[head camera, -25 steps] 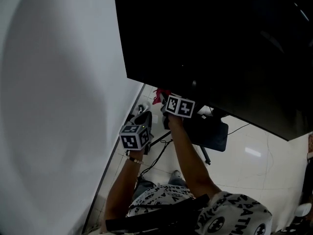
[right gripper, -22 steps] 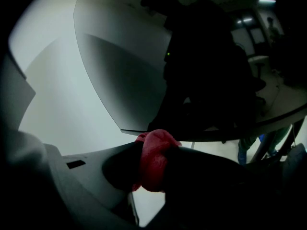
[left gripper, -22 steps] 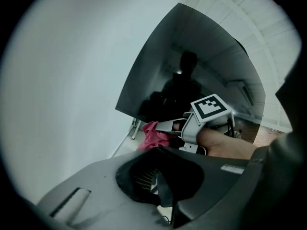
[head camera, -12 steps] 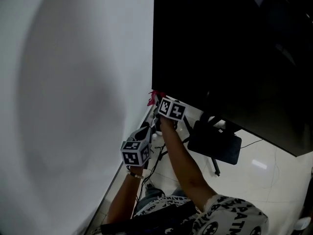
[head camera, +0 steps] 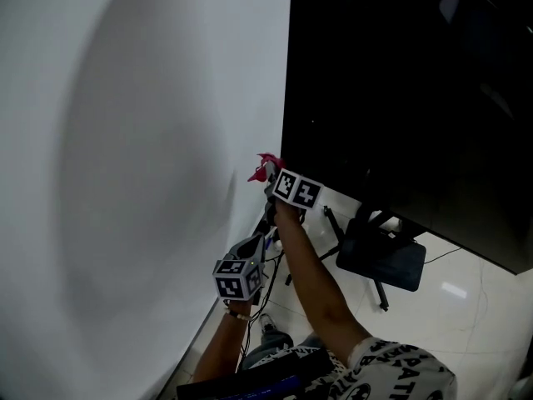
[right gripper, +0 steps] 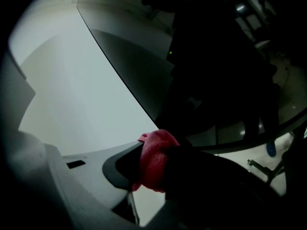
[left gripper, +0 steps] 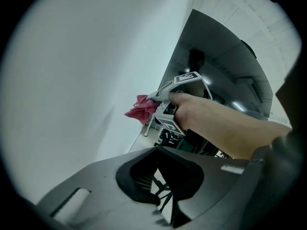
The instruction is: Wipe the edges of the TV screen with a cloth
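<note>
The large black TV (head camera: pixel 400 98) fills the upper right of the head view. My right gripper (head camera: pixel 273 176) is shut on a bunched red cloth (head camera: pixel 265 167), which sits right at the TV's lower left corner, next to the white wall. In the right gripper view the cloth (right gripper: pixel 156 157) is pinched between the jaws of the right gripper (right gripper: pixel 152 176), with the TV's (right gripper: pixel 201 56) left edge running up from it. My left gripper (head camera: pixel 250 247) hangs lower, apart from the TV. In its own view the left gripper (left gripper: pixel 160 195) shows a narrow gap between the jaws, with nothing in it.
A plain white wall (head camera: pixel 125 182) takes up the left side. Below the TV a black stand base (head camera: pixel 383 257) and cables (head camera: pixel 271 265) lie on the pale tiled floor (head camera: pixel 466 298). The person's arms and patterned shirt (head camera: pixel 400 373) are at the bottom.
The right gripper has carried the red cloth left along the TV's bottom edge to the lower left corner. The left gripper has dropped lower and stayed near the wall.
</note>
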`<state>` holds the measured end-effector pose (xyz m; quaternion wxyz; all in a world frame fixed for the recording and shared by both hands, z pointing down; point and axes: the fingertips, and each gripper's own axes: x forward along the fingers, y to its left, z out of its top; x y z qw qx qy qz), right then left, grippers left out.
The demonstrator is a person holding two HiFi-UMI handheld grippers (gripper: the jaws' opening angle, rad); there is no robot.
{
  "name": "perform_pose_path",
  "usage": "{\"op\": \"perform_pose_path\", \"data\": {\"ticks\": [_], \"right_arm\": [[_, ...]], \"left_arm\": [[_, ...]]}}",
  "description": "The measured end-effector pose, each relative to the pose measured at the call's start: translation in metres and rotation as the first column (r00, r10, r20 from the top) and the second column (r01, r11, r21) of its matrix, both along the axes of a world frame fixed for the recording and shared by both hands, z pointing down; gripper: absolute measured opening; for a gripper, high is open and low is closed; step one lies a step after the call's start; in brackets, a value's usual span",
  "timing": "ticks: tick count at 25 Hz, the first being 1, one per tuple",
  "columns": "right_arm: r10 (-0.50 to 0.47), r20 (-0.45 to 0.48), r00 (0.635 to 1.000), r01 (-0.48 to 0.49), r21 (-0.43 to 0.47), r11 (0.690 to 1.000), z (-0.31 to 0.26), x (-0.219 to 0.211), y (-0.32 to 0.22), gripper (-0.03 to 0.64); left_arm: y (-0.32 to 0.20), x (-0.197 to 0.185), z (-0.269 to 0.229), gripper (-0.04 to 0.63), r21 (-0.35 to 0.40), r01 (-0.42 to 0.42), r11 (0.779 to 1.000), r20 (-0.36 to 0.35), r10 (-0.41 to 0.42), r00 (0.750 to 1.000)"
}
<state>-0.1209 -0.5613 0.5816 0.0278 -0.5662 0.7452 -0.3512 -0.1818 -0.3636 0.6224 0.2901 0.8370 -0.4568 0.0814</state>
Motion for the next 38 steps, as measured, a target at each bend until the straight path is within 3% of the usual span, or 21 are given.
{"op": "perform_pose_path", "data": {"ticks": [5, 10, 15, 22, 26, 30, 38], "right_arm": [[0.045, 0.143, 0.989, -0.059, 0.096, 0.994, -0.041, 0.002, -0.004, 0.123], [0.059, 0.221, 0.973, -0.099, 0.172, 0.98, -0.088, 0.006, -0.001, 0.123], [0.051, 0.287, 0.957, -0.13, 0.265, 0.955, -0.168, 0.007, -0.01, 0.123], [0.025, 0.324, 0.946, -0.155, 0.381, 0.911, -0.23, 0.005, 0.0, 0.123], [-0.013, 0.391, 0.92, -0.161, 0.407, 0.899, -0.278, 0.007, 0.0, 0.123], [-0.035, 0.384, 0.923, -0.145, 0.429, 0.892, -0.314, 0.002, -0.004, 0.123], [-0.06, 0.303, 0.951, -0.111, 0.516, 0.849, -0.371, -0.005, 0.004, 0.123]], "left_arm": [[0.001, -0.004, -0.004, -0.009, 0.001, 0.002, 1.0, 0.0, -0.002, 1.0], [0.005, -0.004, 0.0, -0.009, 0.008, 0.011, 1.0, -0.016, -0.011, 1.0], [-0.005, -0.009, -0.024, -0.009, 0.022, 0.02, 1.0, -0.036, -0.02, 0.999], [-0.009, -0.014, -0.037, -0.009, 0.106, 0.034, 0.994, -0.06, -0.028, 0.998], [-0.021, -0.013, -0.076, -0.009, 0.165, 0.051, 0.985, -0.072, -0.039, 0.997], [-0.055, -0.027, -0.154, -0.009, 0.294, 0.097, 0.951, -0.043, -0.088, 0.995], [-0.098, -0.044, -0.313, -0.009, 0.516, 0.15, 0.843, 0.001, -0.176, 0.984]]}}
